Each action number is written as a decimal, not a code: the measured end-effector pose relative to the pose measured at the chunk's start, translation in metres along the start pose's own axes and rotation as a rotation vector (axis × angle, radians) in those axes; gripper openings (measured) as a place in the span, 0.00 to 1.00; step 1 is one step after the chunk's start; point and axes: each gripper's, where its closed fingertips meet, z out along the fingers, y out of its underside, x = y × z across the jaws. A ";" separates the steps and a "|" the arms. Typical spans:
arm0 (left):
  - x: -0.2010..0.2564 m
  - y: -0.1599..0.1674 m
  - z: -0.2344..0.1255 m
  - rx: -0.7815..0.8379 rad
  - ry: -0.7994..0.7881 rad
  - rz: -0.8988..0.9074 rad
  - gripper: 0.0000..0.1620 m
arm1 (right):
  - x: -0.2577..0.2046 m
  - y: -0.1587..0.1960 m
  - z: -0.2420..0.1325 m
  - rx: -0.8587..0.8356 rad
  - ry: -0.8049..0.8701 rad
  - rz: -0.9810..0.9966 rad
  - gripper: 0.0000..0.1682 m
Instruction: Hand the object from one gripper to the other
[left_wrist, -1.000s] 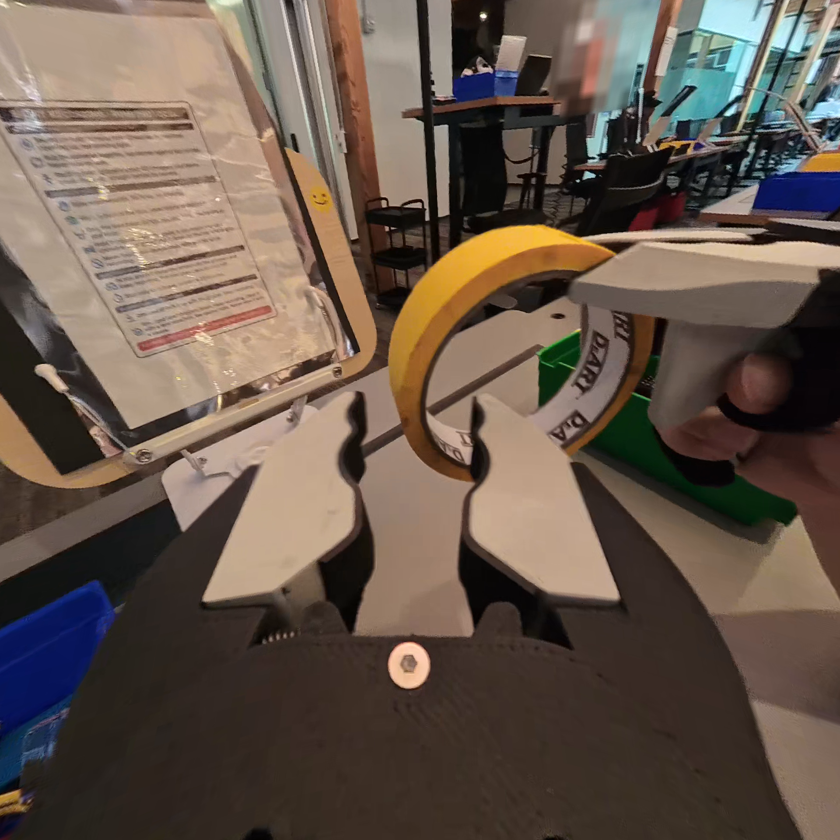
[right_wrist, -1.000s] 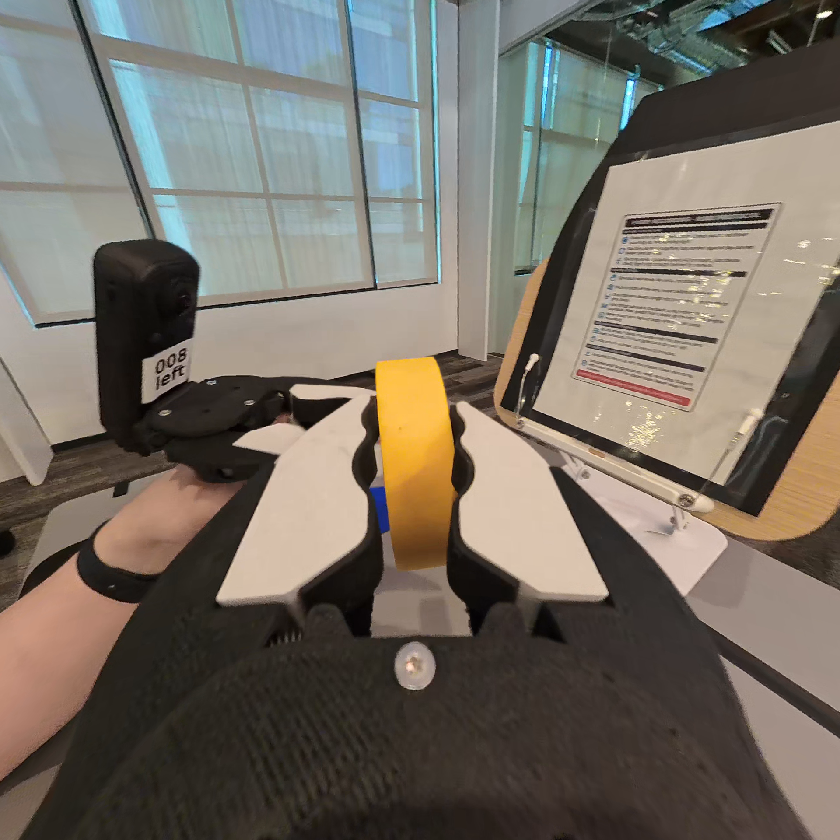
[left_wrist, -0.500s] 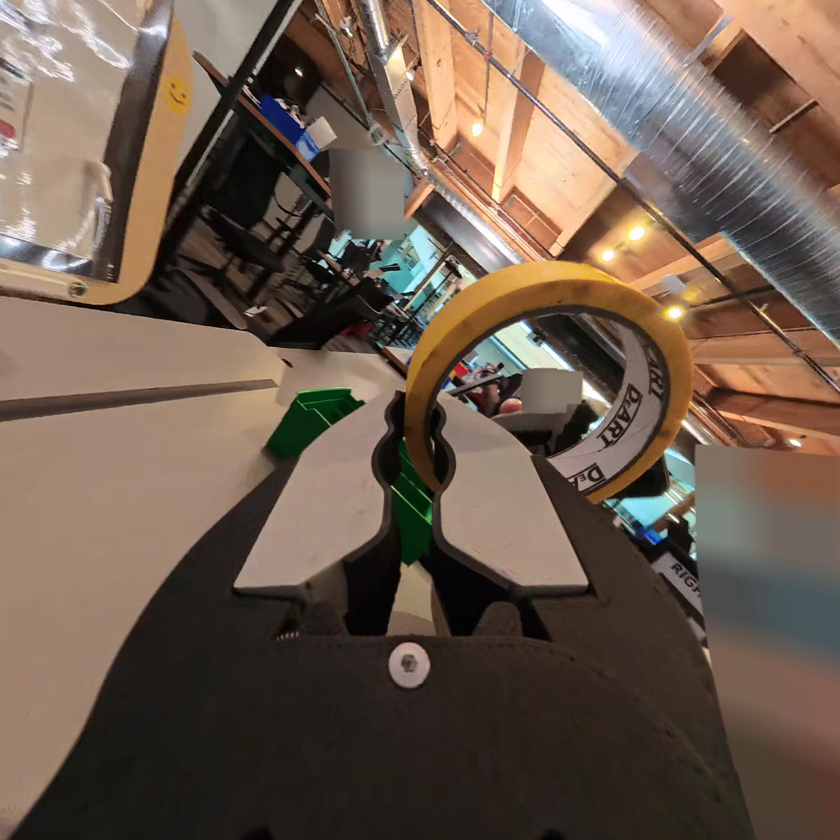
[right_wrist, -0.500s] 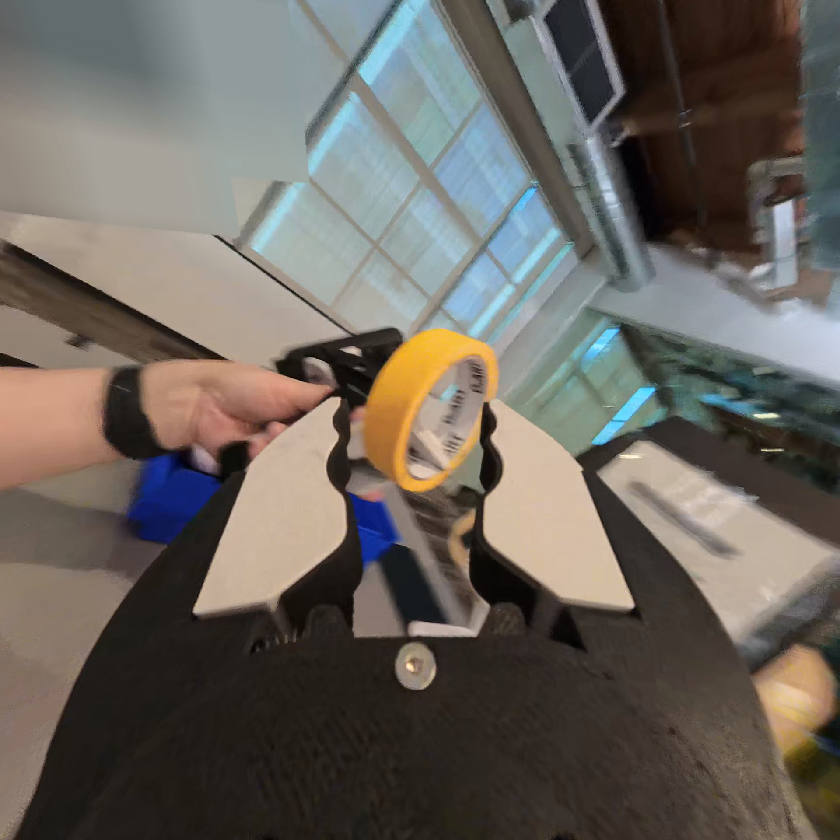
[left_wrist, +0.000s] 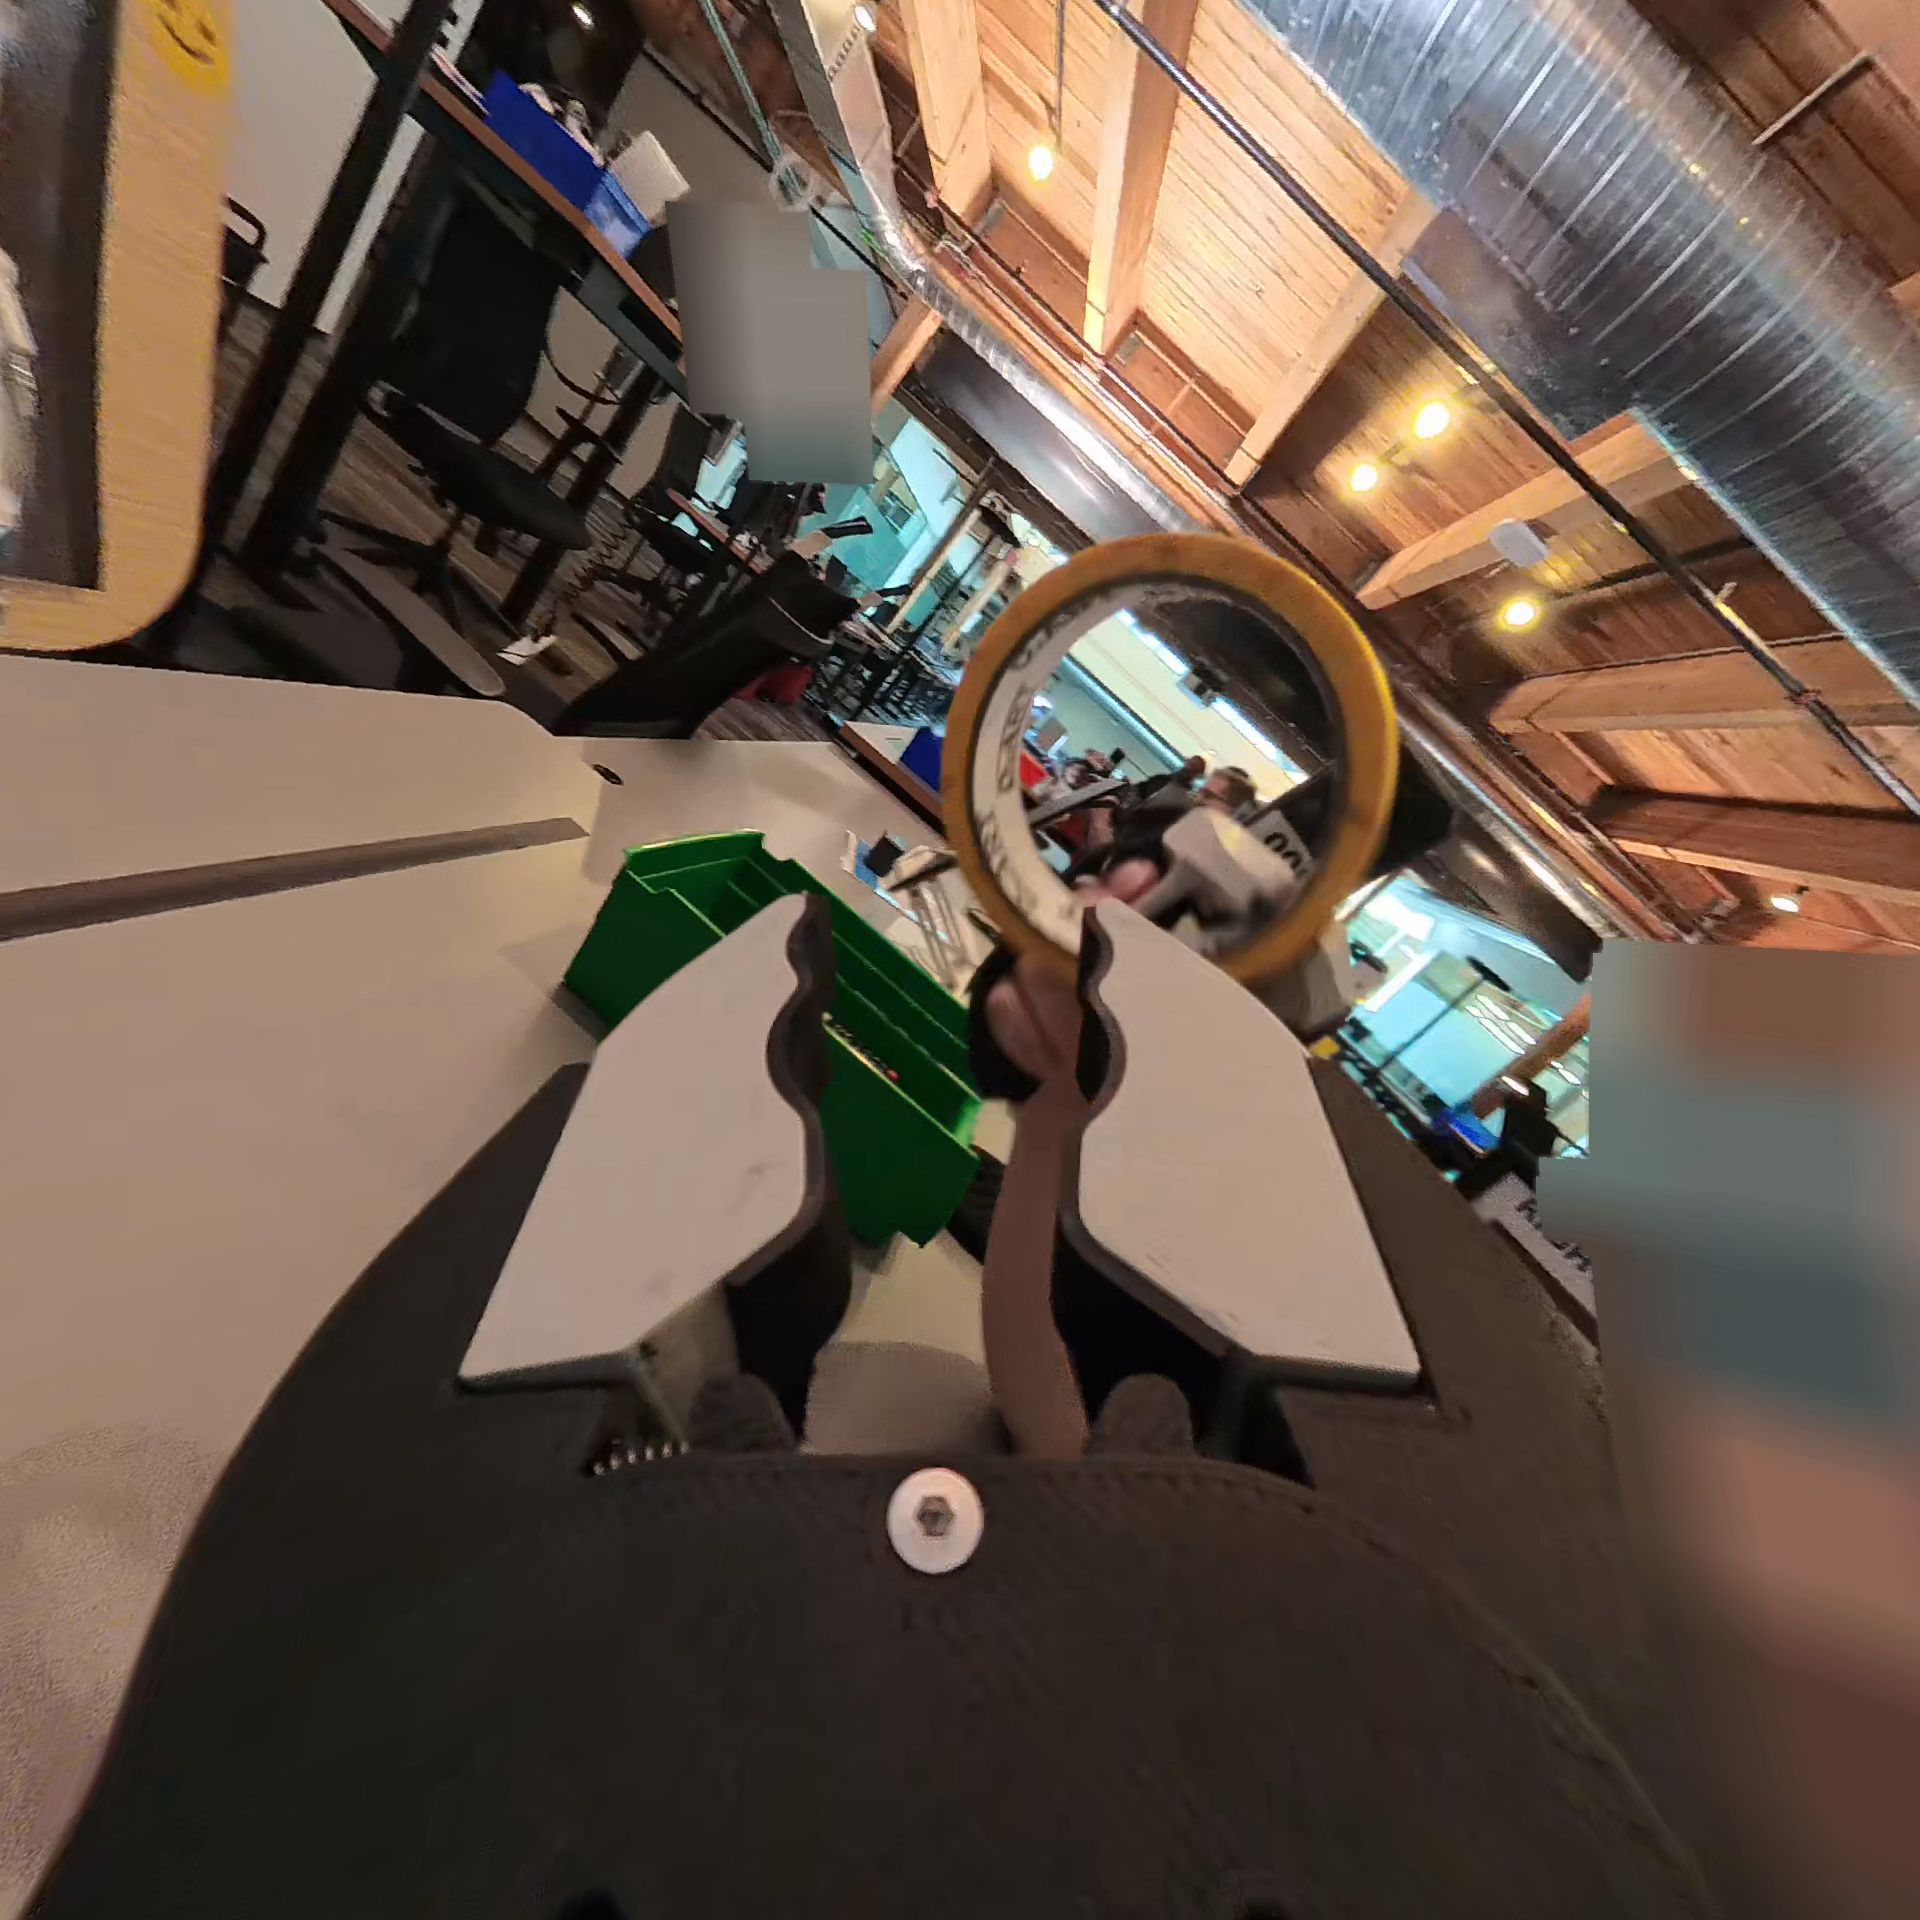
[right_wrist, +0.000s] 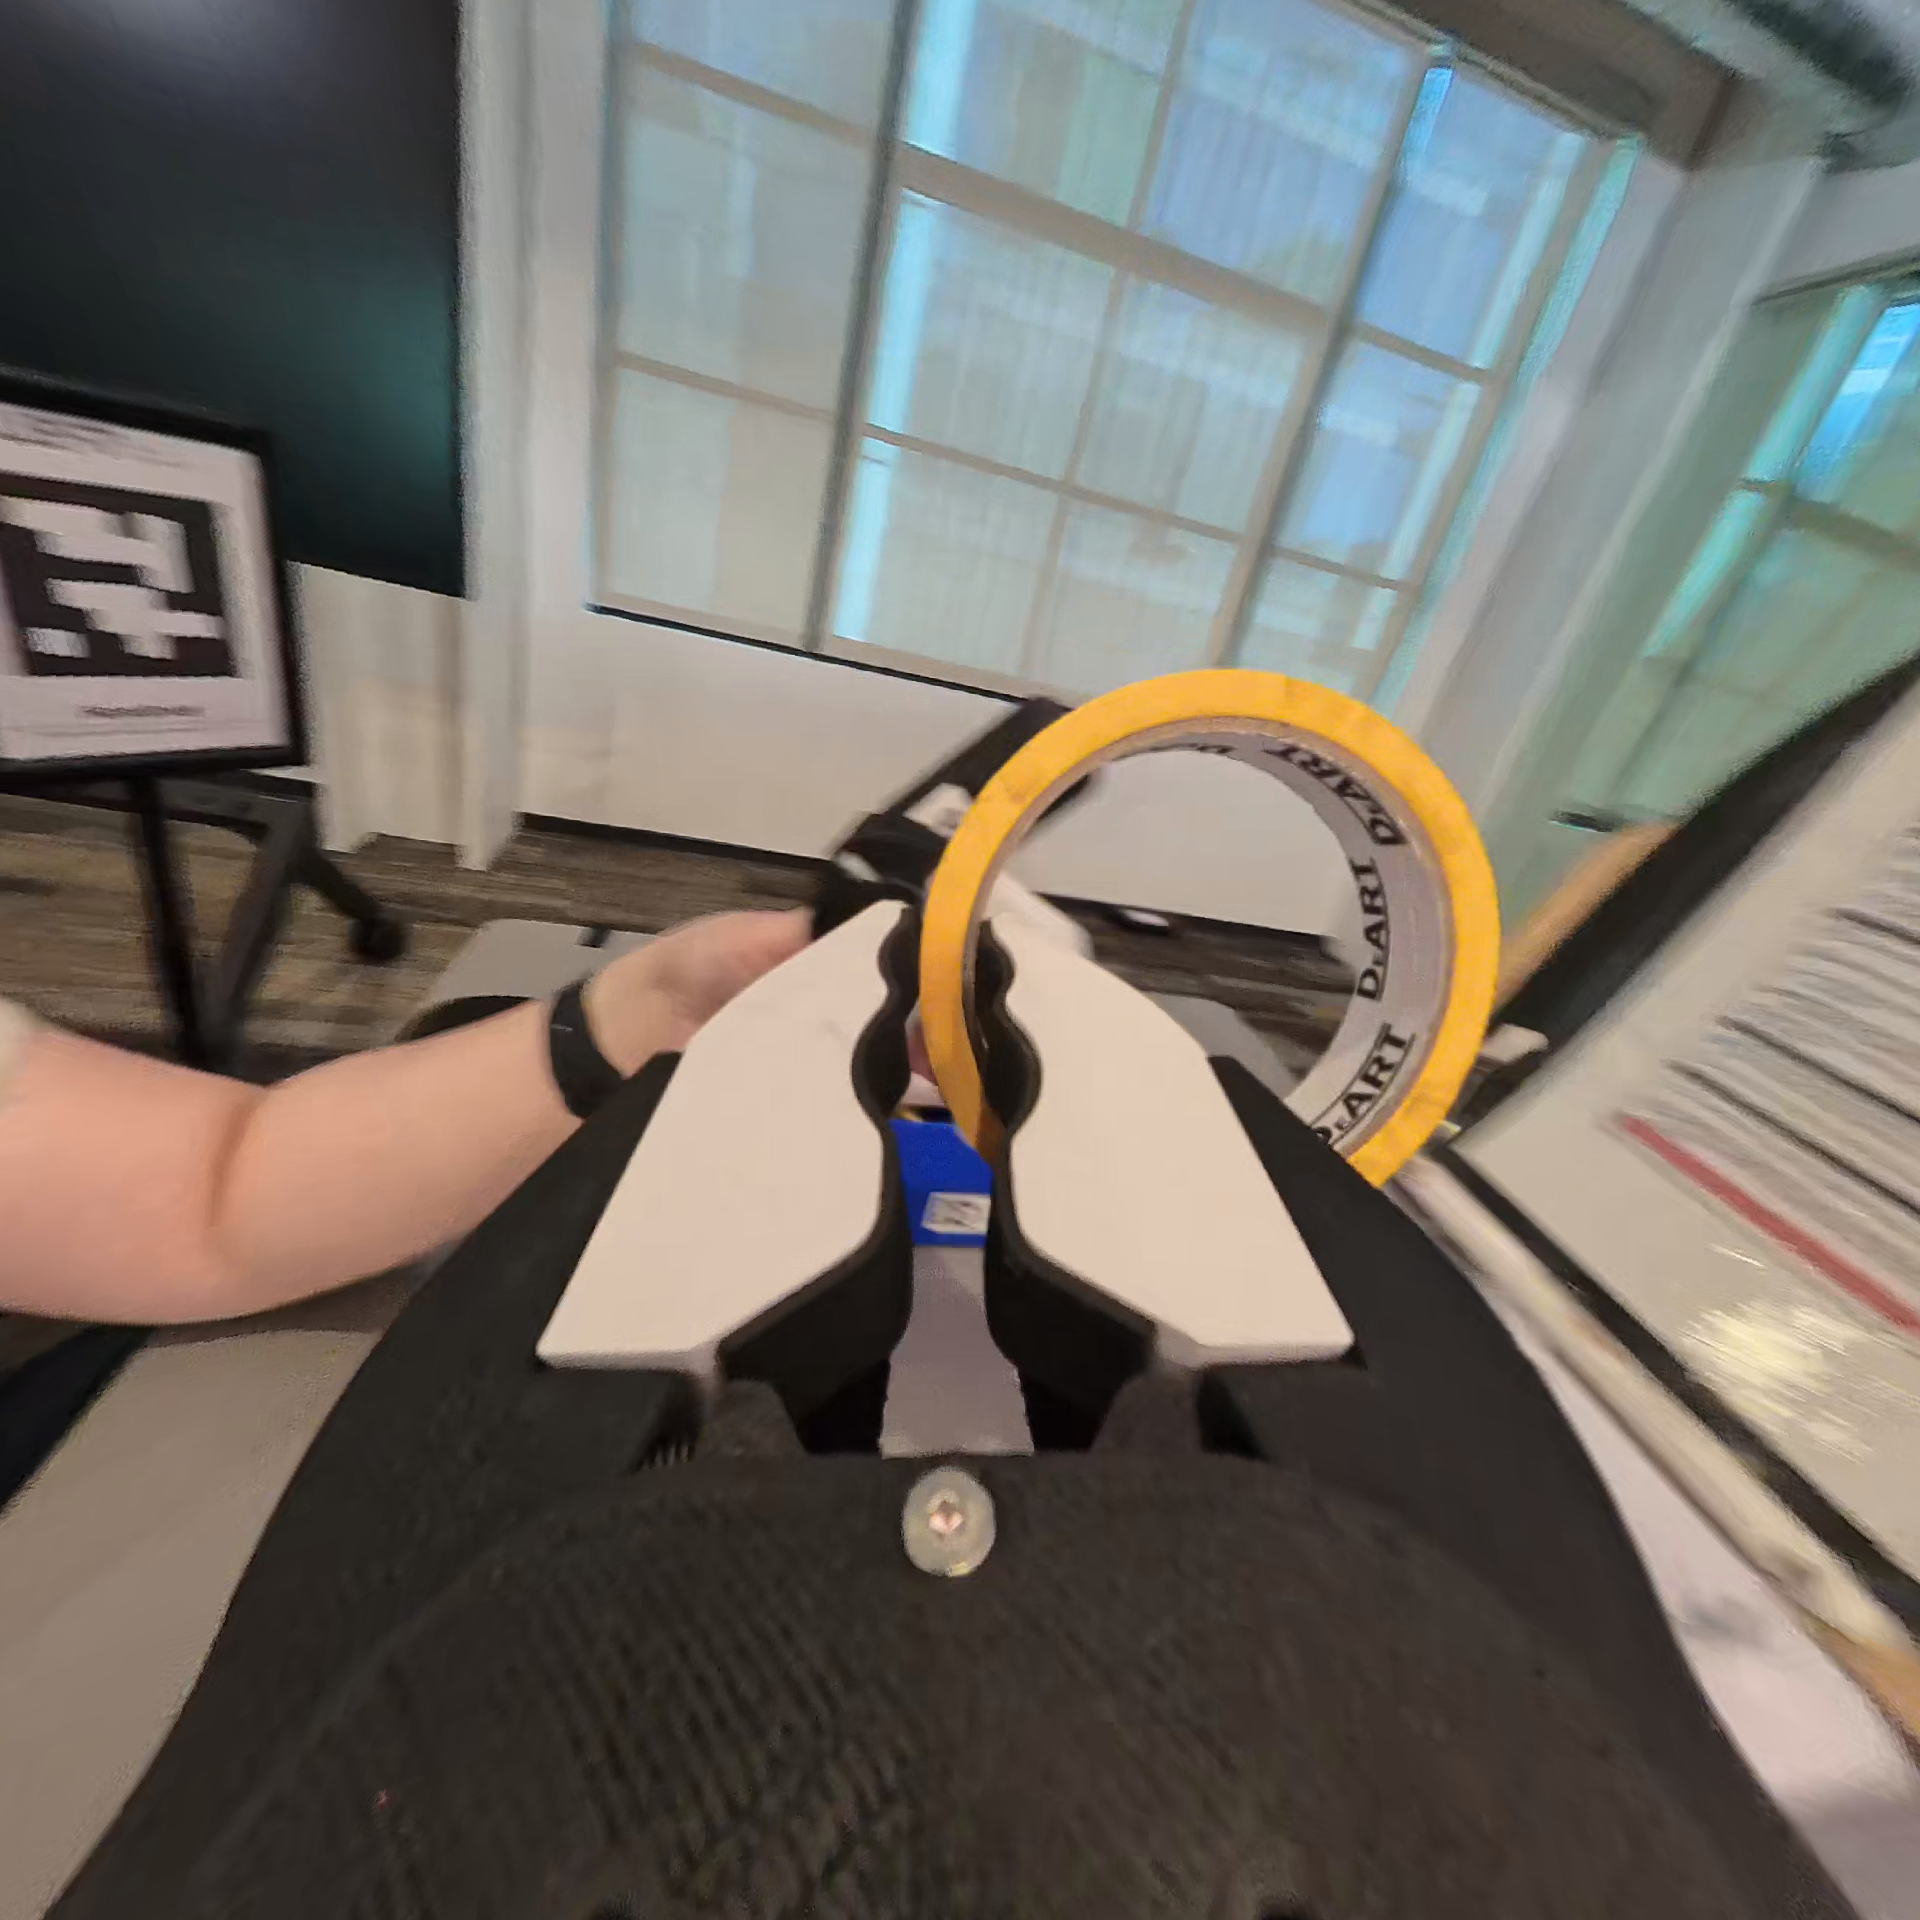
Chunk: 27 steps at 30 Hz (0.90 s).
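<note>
Left gripper (left_wrist: 951, 925): fingers spread wide, nothing between them. The tape ring sits just past the right fingertip, looking to touch it at the ring's lower edge; actual contact cannot be confirmed.
Right gripper (right_wrist: 945, 940): fingers closed on the wall of the tape, one inside the ring and one outside, pinching its left side near the bottom.
Tape (right_wrist: 1455, 831): yellow roll with a grey printed core, held in the air above the counter, standing on edge. In the left wrist view the tape (left_wrist: 1371, 675) faces the camera almost square on, its opening showing the room beyond.
Hand (right_wrist: 707, 977): the person's left hand, black band on the wrist, reaches in from the left of the right wrist view and grips the left gripper's handle, just behind the tape.
Counter (left_wrist: 260, 1039): pale, with a dark seam running across it.
Green bin (left_wrist: 748, 894): rests on the counter beyond the left fingers, well below the tape.
Blue bin (right_wrist: 940, 1164): partly seen through the gap between the right fingers.
Image quality: right wrist view blurred at the edges.
</note>
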 end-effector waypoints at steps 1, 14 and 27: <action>-0.003 -0.003 -0.004 0.006 -0.033 0.017 0.27 | 0.019 -0.005 -0.017 -0.032 0.103 -0.038 0.06; 0.009 -0.008 -0.021 -0.030 -0.080 0.078 0.20 | 0.127 0.178 -0.376 -0.992 1.059 0.637 0.06; 0.010 0.011 -0.013 -0.145 -0.118 0.123 0.20 | 0.112 0.244 -0.378 -1.105 1.003 1.007 0.14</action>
